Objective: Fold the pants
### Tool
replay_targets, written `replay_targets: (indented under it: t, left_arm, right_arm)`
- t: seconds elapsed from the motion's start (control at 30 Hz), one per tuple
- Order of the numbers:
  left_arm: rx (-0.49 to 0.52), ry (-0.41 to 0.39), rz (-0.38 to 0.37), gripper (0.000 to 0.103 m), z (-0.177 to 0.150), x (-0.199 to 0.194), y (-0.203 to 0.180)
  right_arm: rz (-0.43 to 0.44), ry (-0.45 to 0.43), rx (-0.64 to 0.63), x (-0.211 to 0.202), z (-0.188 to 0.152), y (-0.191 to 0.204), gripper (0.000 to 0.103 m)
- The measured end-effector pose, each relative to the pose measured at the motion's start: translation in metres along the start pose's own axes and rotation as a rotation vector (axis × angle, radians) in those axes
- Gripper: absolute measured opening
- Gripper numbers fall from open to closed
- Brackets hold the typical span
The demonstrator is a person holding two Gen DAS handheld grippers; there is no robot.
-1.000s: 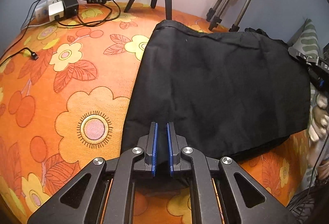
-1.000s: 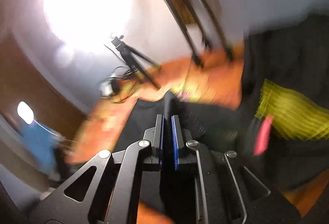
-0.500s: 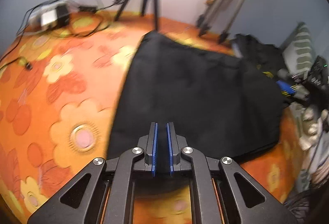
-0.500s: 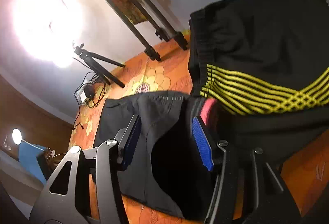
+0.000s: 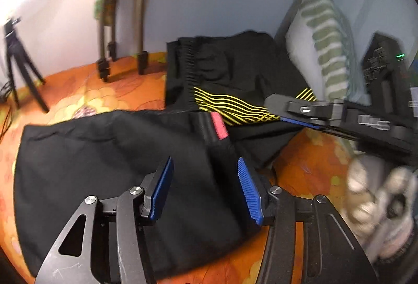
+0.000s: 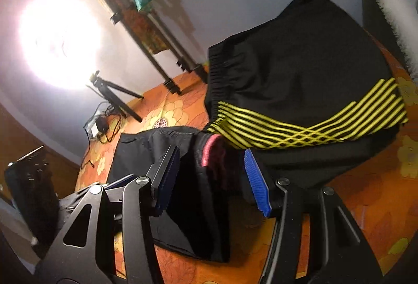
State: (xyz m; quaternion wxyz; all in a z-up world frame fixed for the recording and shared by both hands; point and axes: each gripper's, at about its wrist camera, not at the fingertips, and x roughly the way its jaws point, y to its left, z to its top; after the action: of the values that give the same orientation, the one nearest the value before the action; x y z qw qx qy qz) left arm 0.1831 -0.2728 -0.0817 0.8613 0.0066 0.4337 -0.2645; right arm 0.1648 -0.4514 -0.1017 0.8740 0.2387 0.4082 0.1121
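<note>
Folded black pants [image 5: 104,169] lie flat on the orange flowered bedspread [image 5: 78,85]; a pink-lined waistband [image 5: 219,126] shows at their right end. My left gripper [image 5: 205,191] is open and empty just above the pants. My right gripper [image 6: 211,179] is open and empty over the same waistband end [image 6: 209,156]; it also shows in the left wrist view [image 5: 300,114]. In the right wrist view the pants [image 6: 146,151] run back to the left.
A second black garment with yellow stripes [image 5: 235,90] lies behind the pants, also in the right wrist view [image 6: 300,90]. A striped pillow [image 5: 324,49] stands at the right. Tripod legs [image 5: 117,49] stand at the back. A charger and cables [image 6: 100,127] lie far left.
Both grippers have opened and let go of the pants. The left view has swung right toward the striped garment. The pants now lie folded.
</note>
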Motion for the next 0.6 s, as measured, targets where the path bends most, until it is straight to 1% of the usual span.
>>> replay_targets:
  t: [0.1, 0.13, 0.17, 0.23, 0.3, 0.33, 0.4, 0.5, 0.6]
  left_arm:
    - [0.024, 0.017, 0.104, 0.05, 0.002, 0.023, 0.002]
    - [0.02, 0.015, 0.114, 0.041, 0.0, 0.026, 0.007]
    - [0.003, 0.013, 0.111, 0.031, -0.001, 0.027, 0.013]
    - [-0.05, 0.009, 0.1, 0.022, -0.004, 0.025, 0.03]
    - [-0.093, -0.016, 0.096, 0.016, -0.007, 0.019, 0.045]
    - [-0.111, -0.026, 0.089, 0.013, -0.009, 0.016, 0.05]
    - [-0.161, -0.048, 0.055, 0.012, -0.015, 0.008, 0.062]
    - [-0.195, -0.065, 0.039, 0.01, -0.021, 0.002, 0.074]
    - [-0.231, -0.058, 0.019, 0.01, -0.027, 0.003, 0.083]
  right_arm:
    - [0.028, -0.008, 0.042, -0.009, 0.003, -0.015, 0.055]
    - [0.035, -0.008, 0.048, -0.011, 0.004, -0.017, 0.055]
    - [0.041, -0.007, 0.052, -0.012, 0.003, -0.02, 0.055]
    - [0.049, 0.001, 0.047, -0.013, 0.002, -0.022, 0.055]
    - [0.065, 0.016, 0.044, -0.011, -0.001, -0.024, 0.054]
    - [0.077, 0.025, 0.047, -0.009, -0.003, -0.024, 0.053]
    - [0.103, 0.048, 0.054, -0.004, -0.005, -0.024, 0.053]
    - [0.142, 0.075, 0.053, 0.006, -0.008, -0.017, 0.053]
    - [0.209, 0.106, 0.07, 0.02, -0.01, -0.007, 0.053]
